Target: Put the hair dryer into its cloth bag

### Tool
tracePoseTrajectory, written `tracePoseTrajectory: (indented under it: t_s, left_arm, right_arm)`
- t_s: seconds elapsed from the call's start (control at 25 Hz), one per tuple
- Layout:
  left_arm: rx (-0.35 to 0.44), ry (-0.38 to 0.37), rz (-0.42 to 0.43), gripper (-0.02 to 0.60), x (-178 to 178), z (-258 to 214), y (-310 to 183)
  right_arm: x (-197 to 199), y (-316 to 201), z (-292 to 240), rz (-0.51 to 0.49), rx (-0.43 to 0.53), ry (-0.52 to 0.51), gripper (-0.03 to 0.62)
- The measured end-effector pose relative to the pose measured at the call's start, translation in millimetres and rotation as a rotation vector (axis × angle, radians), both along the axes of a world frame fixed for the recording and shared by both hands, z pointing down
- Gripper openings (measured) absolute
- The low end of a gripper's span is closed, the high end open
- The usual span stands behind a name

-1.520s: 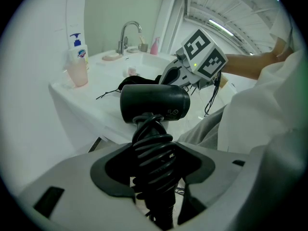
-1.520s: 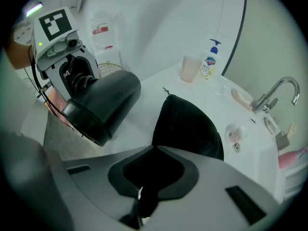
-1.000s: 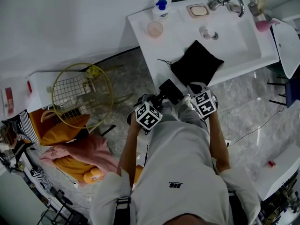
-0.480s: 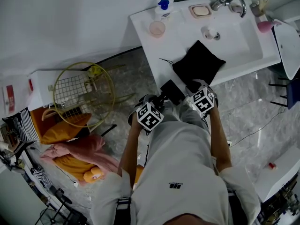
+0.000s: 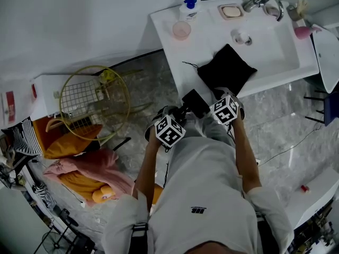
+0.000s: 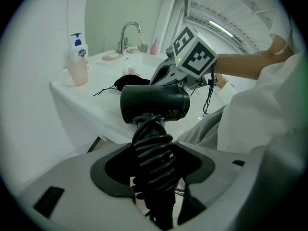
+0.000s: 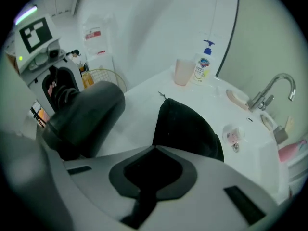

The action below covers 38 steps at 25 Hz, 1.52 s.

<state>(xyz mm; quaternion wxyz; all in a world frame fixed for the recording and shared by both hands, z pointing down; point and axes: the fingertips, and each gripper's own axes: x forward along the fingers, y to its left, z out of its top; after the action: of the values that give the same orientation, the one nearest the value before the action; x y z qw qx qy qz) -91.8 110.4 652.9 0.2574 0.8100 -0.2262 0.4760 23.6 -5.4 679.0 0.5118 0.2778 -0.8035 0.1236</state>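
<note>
The left tool (image 6: 153, 158) is clamped on the hair dryer (image 6: 154, 102). Its jaws stand fairly wide and press on the handle, which has the black cord wound round it in coils. The dryer's black barrel sticks out beyond the jaw tips and lies crosswise to them, held in the air just off the near edge of the worktop (image 5: 204, 44), above the person's lap.

The right tool (image 7: 154, 150) has just been closing its jaws, and they now meet, with nothing showing between them. Its tips sit at the near edge of the cloth bag (image 5: 226, 69); whether they pinch any cloth I cannot tell.

The bag, black with a thin drawstring trailing off its left corner, lies flat on the worktop near the front edge, left of the sink basin (image 5: 273, 44) and just beyond the dryer.

Both forearms reach forward from the person's body, close together. Both tools tip steeply down and away, the left one's marker cube a little nearer the person than the right one's.

At the far side of the worktop stand a pump bottle (image 5: 189, 8) and a pink cup (image 5: 181, 30), with the tap (image 5: 260, 3) to their right
</note>
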Motion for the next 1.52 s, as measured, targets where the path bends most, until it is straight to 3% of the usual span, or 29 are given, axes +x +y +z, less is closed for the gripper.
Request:
tracePoseTrajectory:
  t_s: [0.24,0.44,0.68,0.8,0.88,1.04,1.16,1.32,1.4,1.44,1.52]
  left_arm:
    - [0.009,0.004,0.01,0.276,-1.5,-2.6,-4.2]
    - [0.006,-0.012,0.01,0.275,-9.9,-2.5,0.7]
    - [-0.007,-0.027,-0.031,0.275,-28.1,-5.0,11.9]
    - [-0.007,-0.034,-0.046,0.275,-35.4,-4.7,14.0]
    - [-0.007,-0.03,-0.056,0.275,-38.0,-4.4,14.0]
    - [-0.005,-0.02,-0.062,0.275,-37.1,-3.9,13.0]
    - [0.0,-0.017,-0.057,0.275,-35.7,-4.5,10.6]
    - [0.003,-0.016,-0.054,0.275,-35.1,-5.6,7.8]
    - [0.004,-0.019,-0.054,0.275,-36.3,-5.6,7.1]
    - [0.005,-0.021,-0.053,0.275,-36.7,-5.7,6.5]
    - [0.008,-0.023,-0.049,0.275,-37.3,-6.3,5.1]
  right_arm:
    - [-1.6,5.9,-27.5,0.136,-0.068,-0.217,0.026]
    - [-25.8,28.5,-42.5,0.049,-0.096,-0.265,0.026]
    - [-49.0,43.5,-35.3,-0.086,-0.053,-0.193,0.031]
    - [-47.7,42.6,-44.2,-0.071,-0.042,-0.223,0.043]
    - [-41.0,36.1,-45.9,-0.044,-0.032,-0.221,0.133]
    - [-28.1,16.8,-30.9,-0.013,-0.008,-0.137,0.138]
    - [-40.6,0.4,-24.4,-0.021,0.016,-0.125,0.141]
    - [-61.3,-10.6,-7.7,-0.069,0.014,-0.082,0.201]
    - [-61.0,-16.8,2.2,-0.079,0.042,-0.022,0.17]
    - [-58.8,-20.3,4.2,-0.075,0.058,0.0,0.067]
    - [-56.2,-23.8,-0.3,-0.052,0.054,-0.017,0.034]
